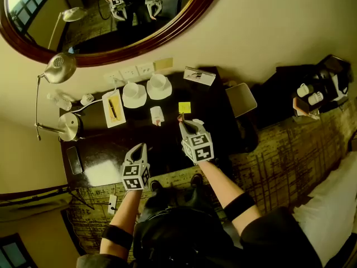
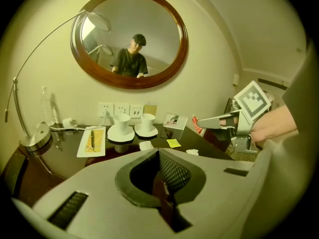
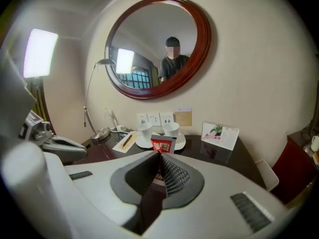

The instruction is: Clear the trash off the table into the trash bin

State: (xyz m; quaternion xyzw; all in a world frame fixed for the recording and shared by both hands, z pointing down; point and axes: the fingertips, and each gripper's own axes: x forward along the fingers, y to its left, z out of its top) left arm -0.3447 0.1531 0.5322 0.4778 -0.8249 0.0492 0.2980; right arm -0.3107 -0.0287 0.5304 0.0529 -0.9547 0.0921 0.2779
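Nearest to me are the two grippers the person holds out over the front of the dark table point(image 1: 106, 144). The right gripper point(image 1: 181, 119) has its jaws drawn almost together on a red-and-white packet point(image 3: 162, 145). The left gripper point(image 1: 143, 146) has its jaws shut tight with nothing in them.

What worries me is the hold. The packet is thin and flat and seems to be pinched only by its lower part, right at the jaw tips. A quick swing or a tilt of the wrist could let it slide out and flutter back onto the table or down to the patterned carpet. The way to the bin is another risk. A pale squarish thing point(image 1: 241, 98) sits just off the table's right end, but I cannot tell whether that is the bin. If it is, a low sweep towards it could catch the picture card point(image 1: 199, 76) at the back right, and any drift towards the wall brings the white cups point(image 1: 134, 91) into reach. More trash waits too: a yellow note point(image 1: 184, 107) and a small white slip point(image 1: 157, 115) lie just beyond the right gripper.

The packet stands upright between the right jaws, its top edge poking out above their tips. It looks to be up in the air, clear of the tabletop, over the middle of the table.
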